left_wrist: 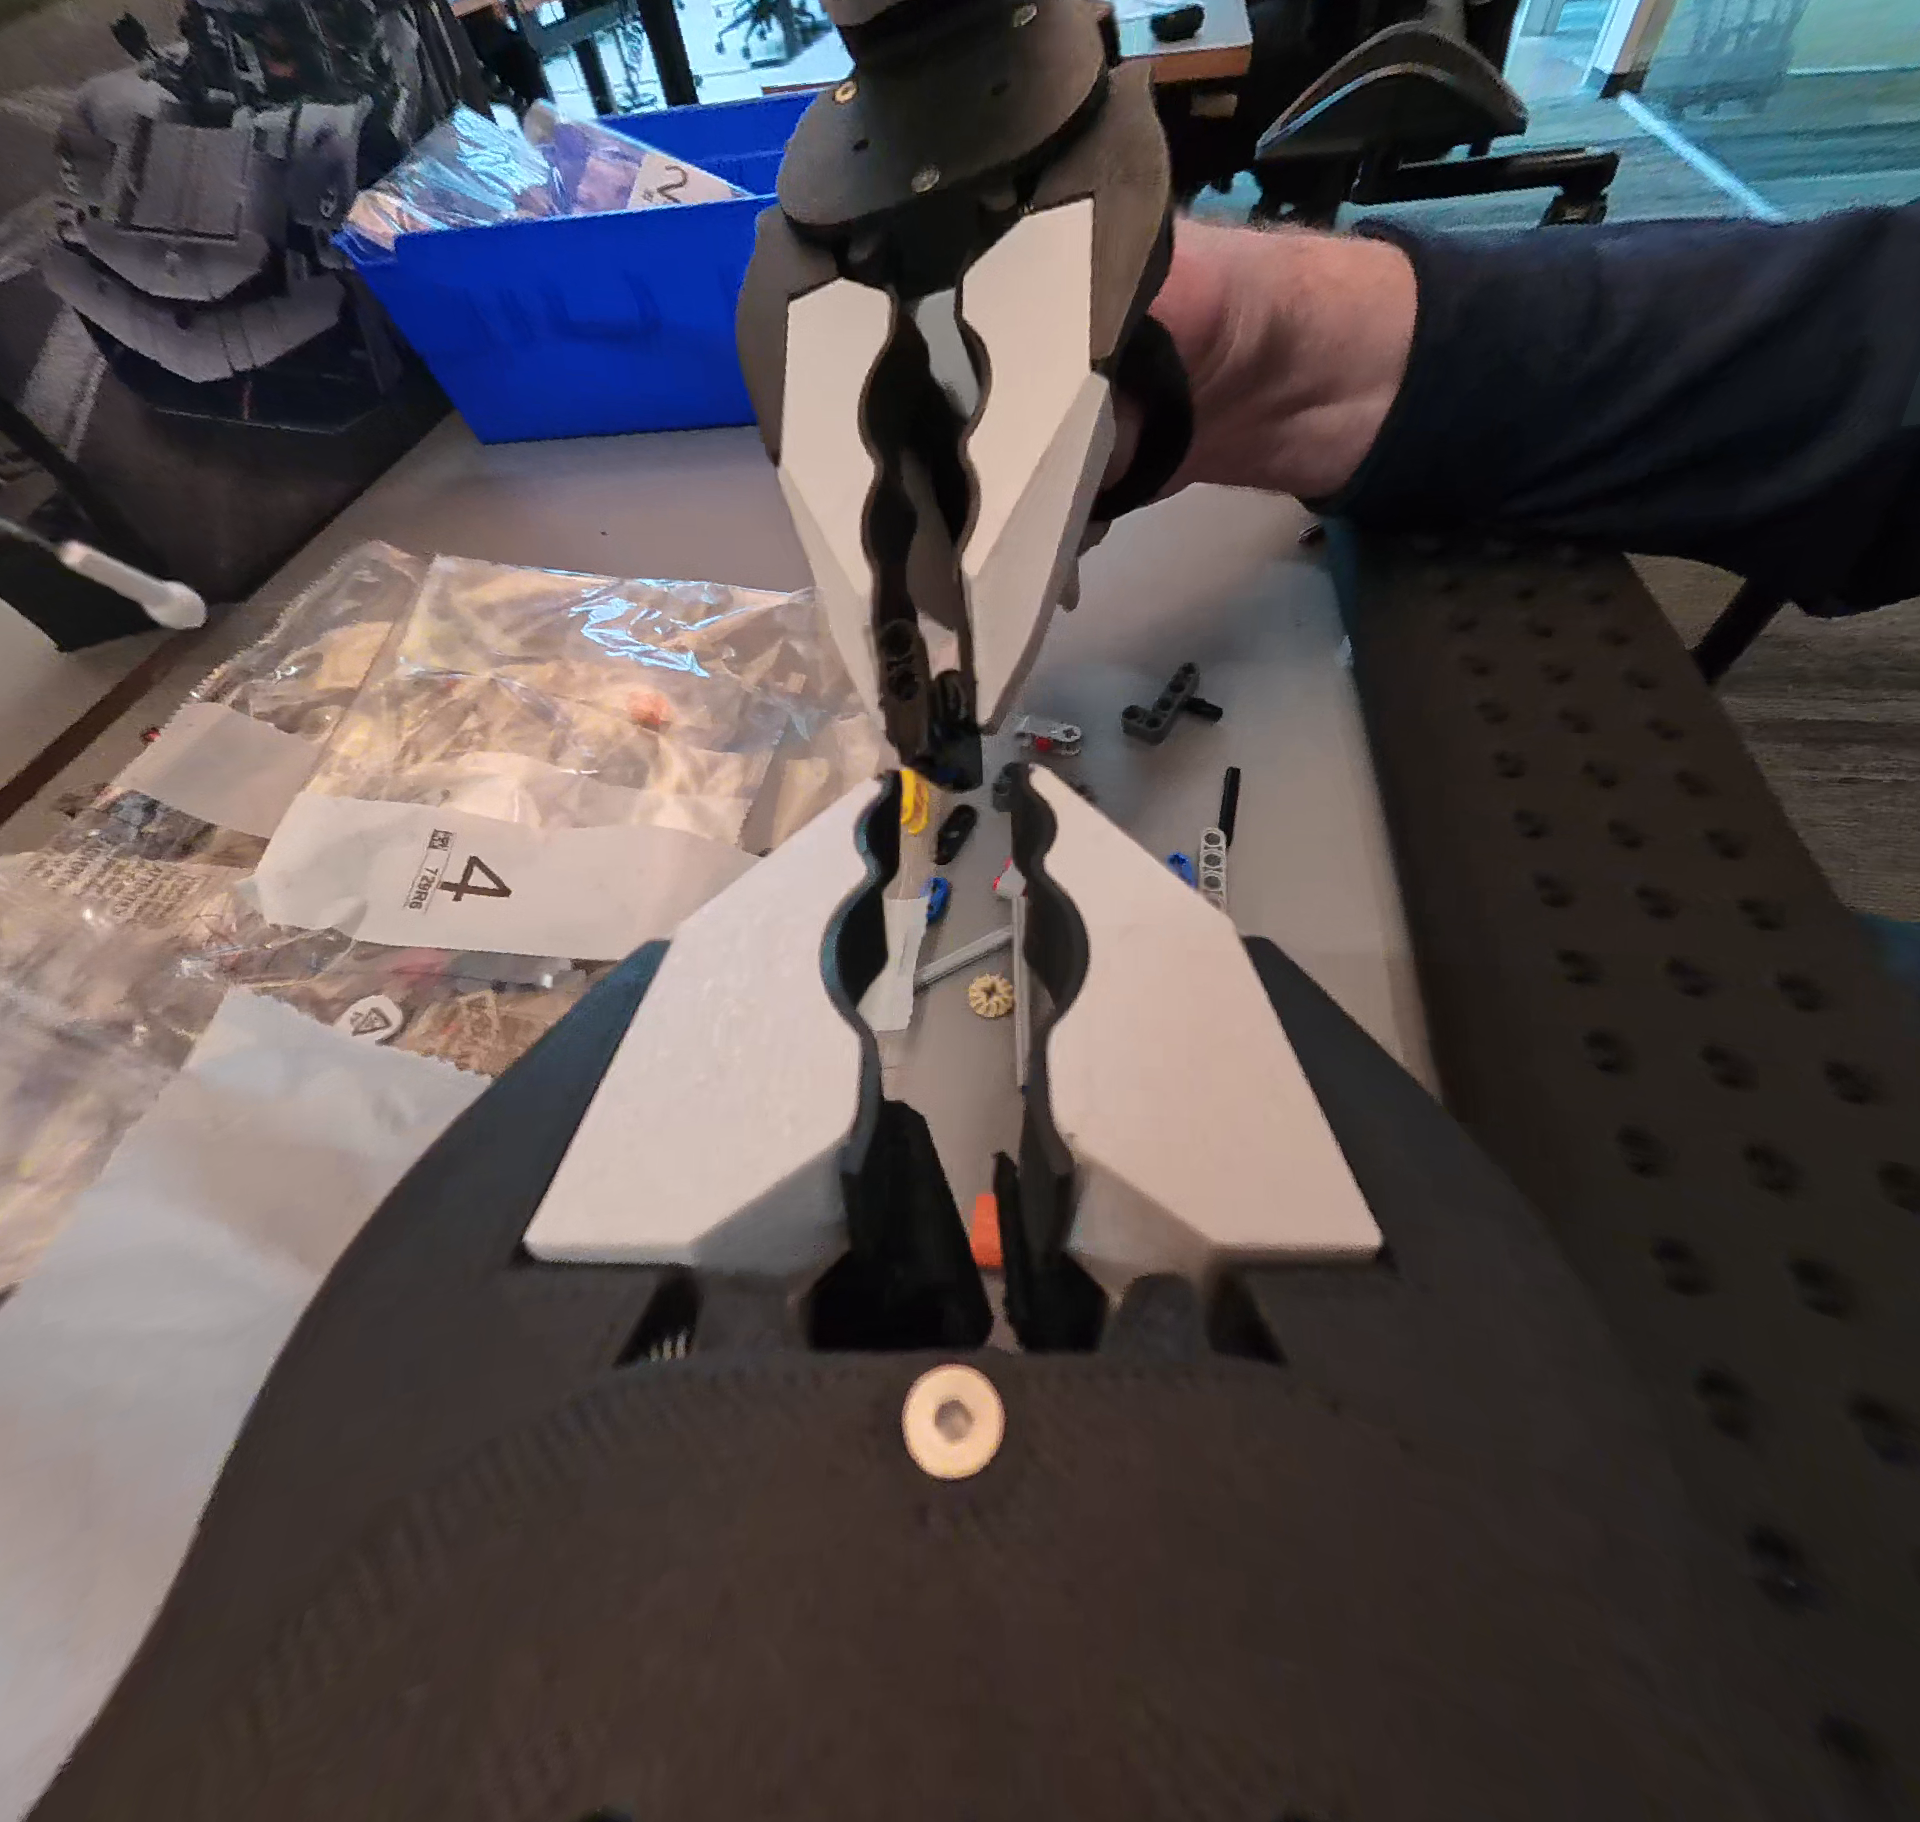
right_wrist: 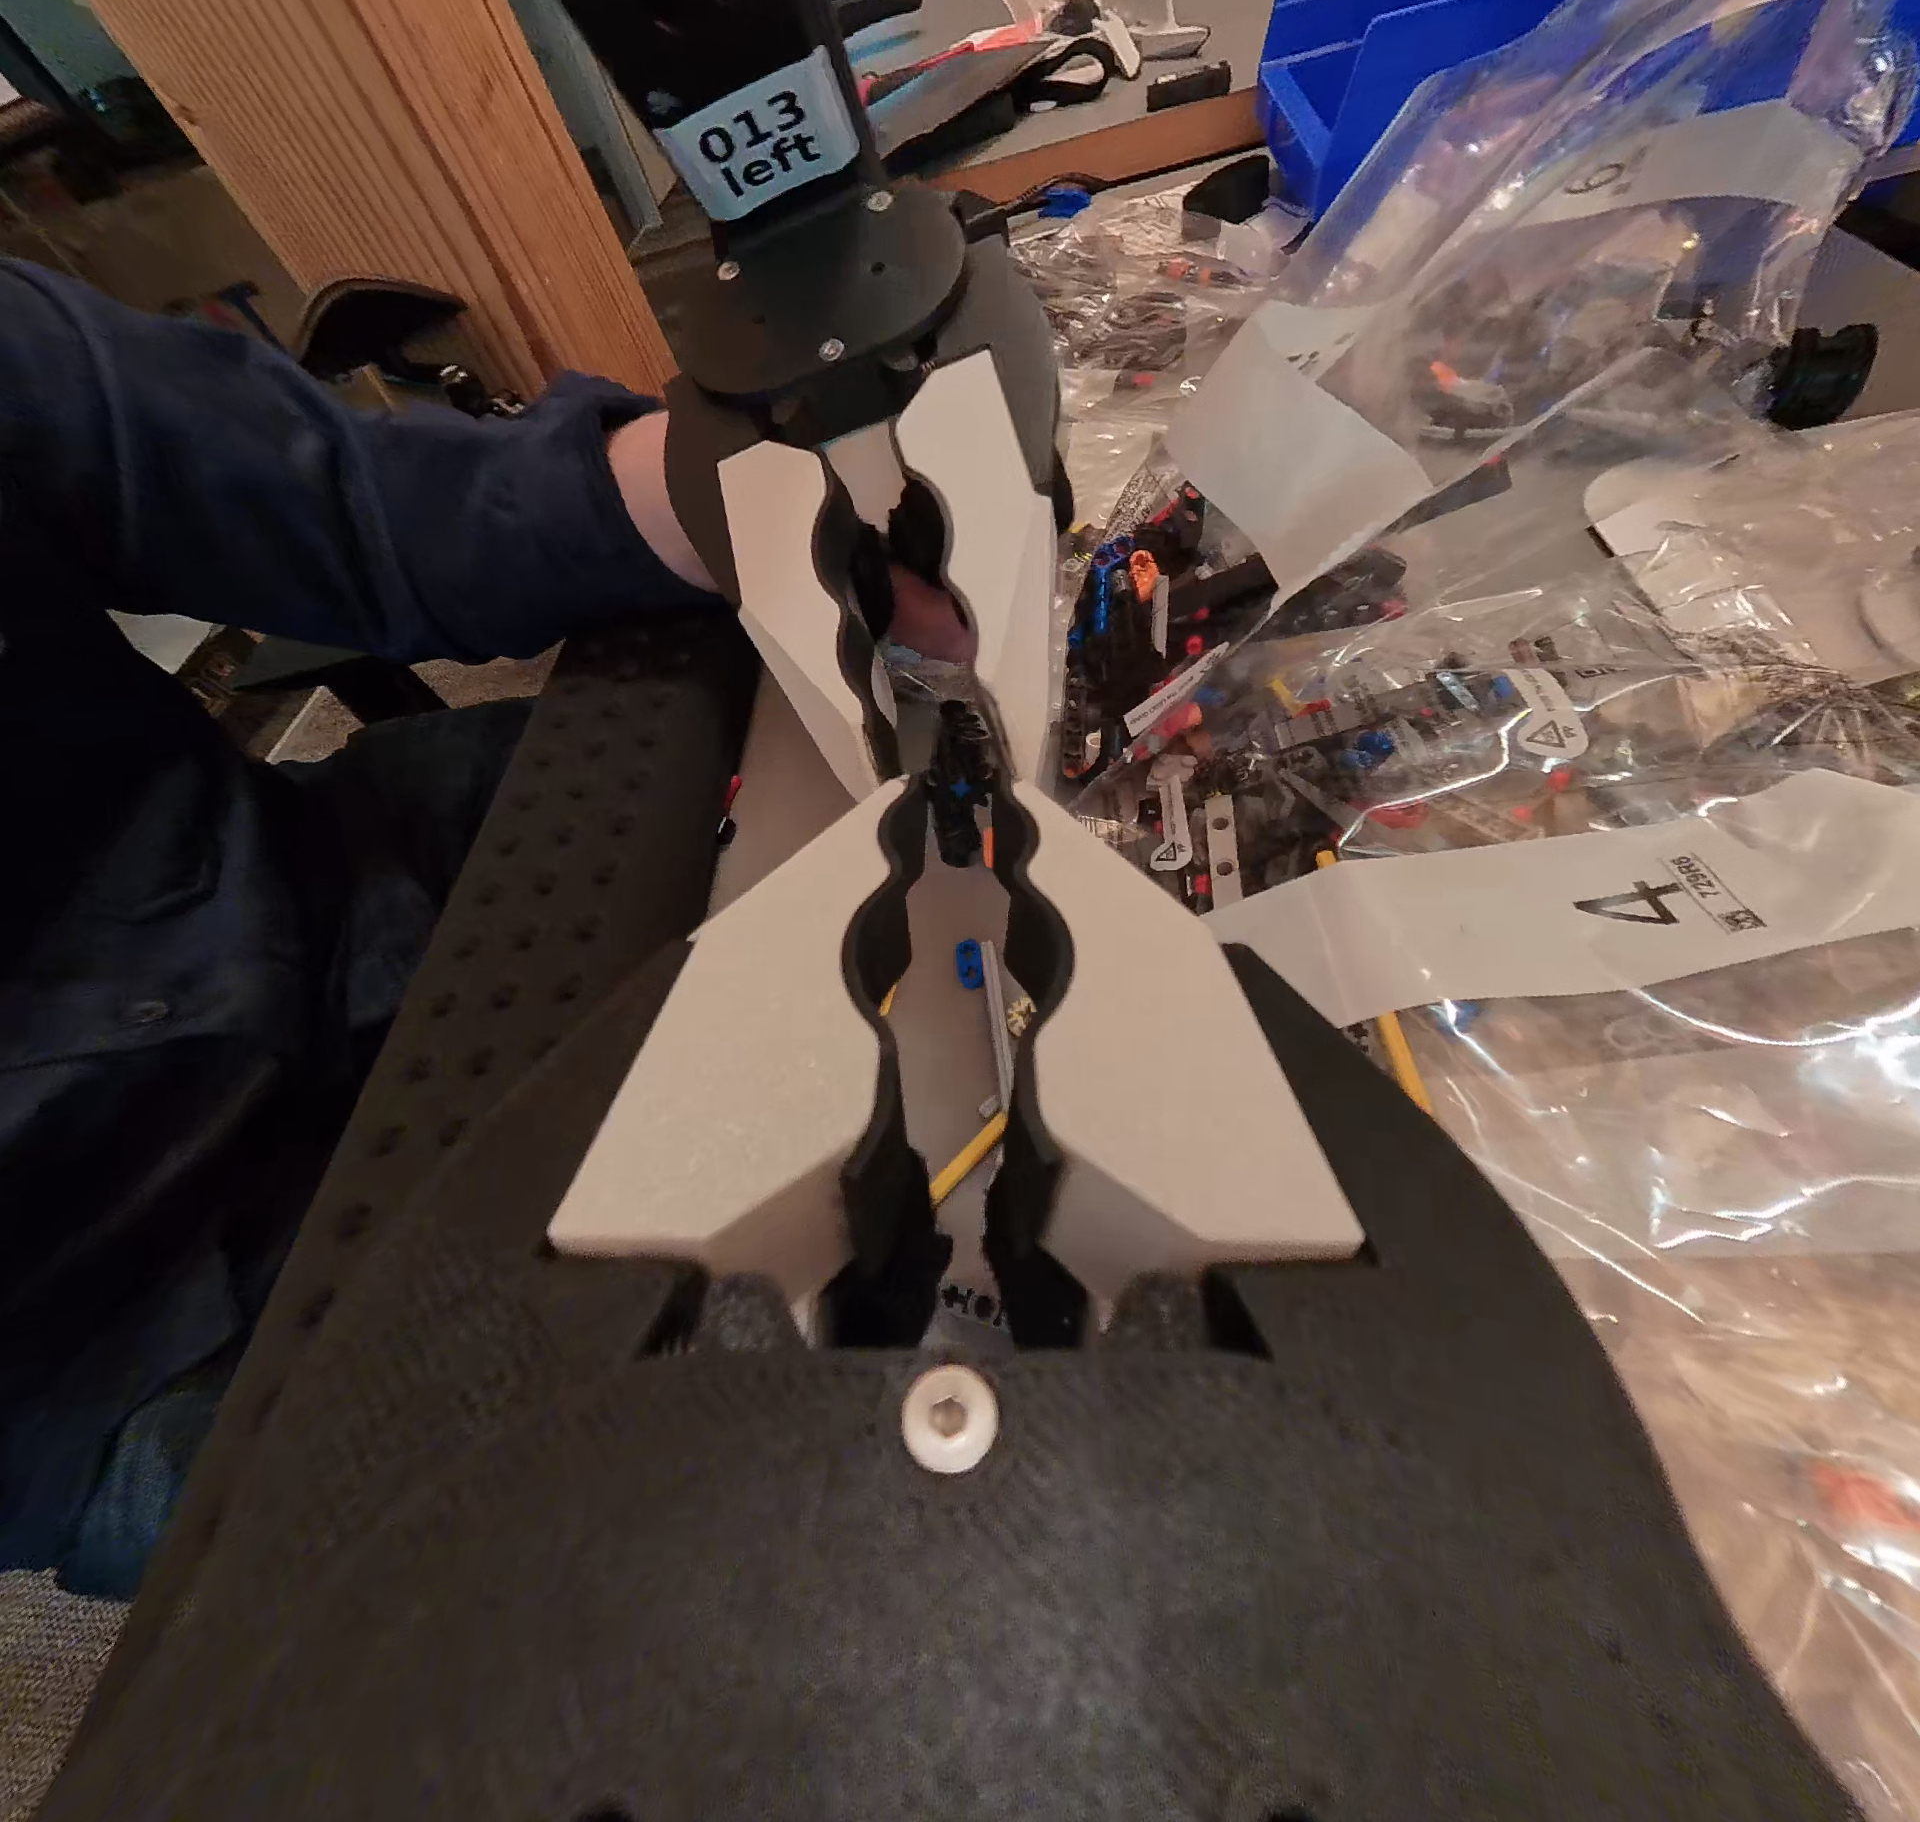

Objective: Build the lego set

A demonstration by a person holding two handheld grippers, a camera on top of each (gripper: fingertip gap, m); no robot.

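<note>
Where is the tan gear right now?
In the left wrist view the tan gear lies loose on the grey table, seen between the left gripper fingers, beside a thin grey axle.

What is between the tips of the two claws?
A small black lego piece with a blue pin sits between the left claw and the right claw, tip to tip. Both views show it; which claw grips it is unclear.

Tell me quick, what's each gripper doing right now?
Left gripper: nearly closed, its tips at the small black lego assembly.
Right gripper: closed on that same black assembly, tip to tip with the left.
</note>
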